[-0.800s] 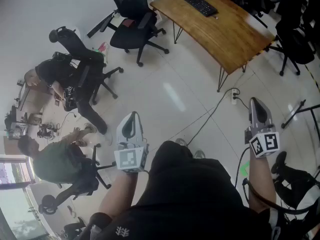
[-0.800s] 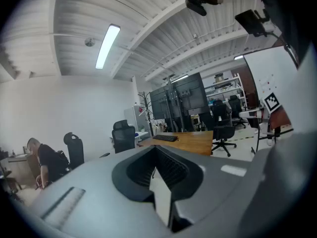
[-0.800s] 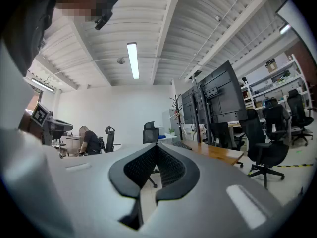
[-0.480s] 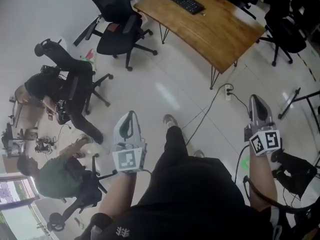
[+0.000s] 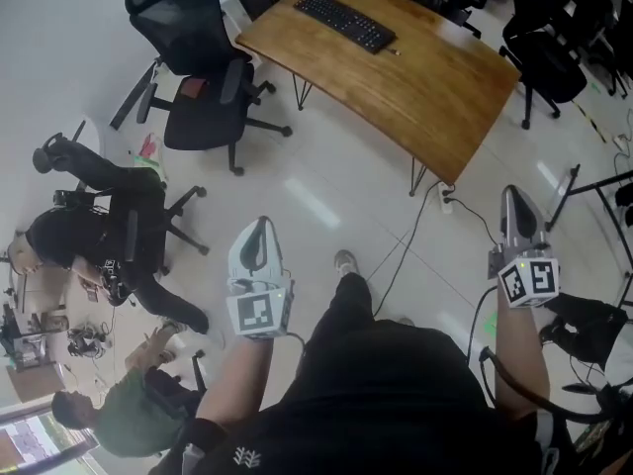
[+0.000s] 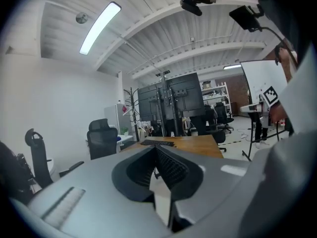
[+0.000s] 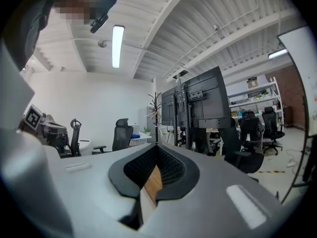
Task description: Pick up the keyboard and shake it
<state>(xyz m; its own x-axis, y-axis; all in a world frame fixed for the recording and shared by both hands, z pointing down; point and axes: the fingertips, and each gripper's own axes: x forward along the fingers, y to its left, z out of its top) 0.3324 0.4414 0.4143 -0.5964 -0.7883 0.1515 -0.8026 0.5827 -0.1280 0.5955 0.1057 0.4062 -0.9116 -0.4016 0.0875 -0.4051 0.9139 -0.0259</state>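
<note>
I have both tools closed and empty. In the left gripper view the left gripper [image 6: 159,168] has its jaws pressed together with nothing between them. The right gripper view shows the same for the right gripper [image 7: 154,175].

From the head view, the long black computer keyboard [image 5: 346,21] lies flat on the curved brown wooden table with thin black metal legs [image 5: 425,67], near the table's far left end. It runs roughly along the far edge, and neither tool touches it.

Both grippers are held in the air over the white tiled floor [image 5: 336,166], well short of the table's near edge. The left gripper [image 5: 257,231] is off the table's left end and the right gripper [image 5: 514,206] is just off its right end. Both point towards the table.

A black mesh office chair on castors [image 5: 198,38] stands just beside the table's left end. A dark cable [image 5: 410,236] runs across the floor from under the table's near edge, where a small white power socket [image 5: 445,202] lies by a table leg.

In the left gripper view the keyboard [image 6: 157,143] sits on the table top [image 6: 198,144] straight ahead, beyond the closed jaws.
</note>
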